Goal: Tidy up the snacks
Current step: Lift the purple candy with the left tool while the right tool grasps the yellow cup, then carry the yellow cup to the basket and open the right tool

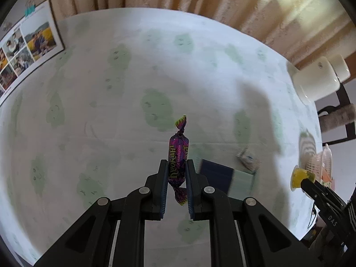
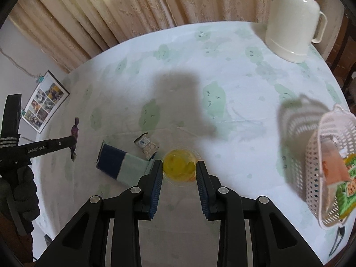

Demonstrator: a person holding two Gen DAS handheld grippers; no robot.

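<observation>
- Left gripper (image 1: 176,173): jaws nearly together, pinching one purple wrapped candy (image 1: 178,153) at its lower half; candy upright, twisted top end standing above the fingertips, lower twist hanging between the pads, lifted clear of the tablecloth (image 1: 111,111).
- Right gripper (image 2: 179,171): jaws spread wide, flanking one clear cup of yellow jelly (image 2: 180,166); cup sitting between the fingertips, contact with the pads not discernible.
- Just left of the cup on the cloth: one dark-blue-and-pale-green packet (image 2: 120,164) lying flat, and one small patterned wrapped snack (image 2: 146,145) beside it, close to the cup.
- Off to the right, near the table edge: one white perforated basket (image 2: 329,166), tilted, holding one orange packet (image 2: 333,164) and one green-printed packet (image 2: 349,182); exact count inside blurred.
- Farther left, at the table's edge: one sheet of printed photos (image 2: 45,102).
- Far right corner: one cream jug with a handle (image 2: 293,20), upright.
- Beyond the table: beige curtains (image 2: 100,17).
</observation>
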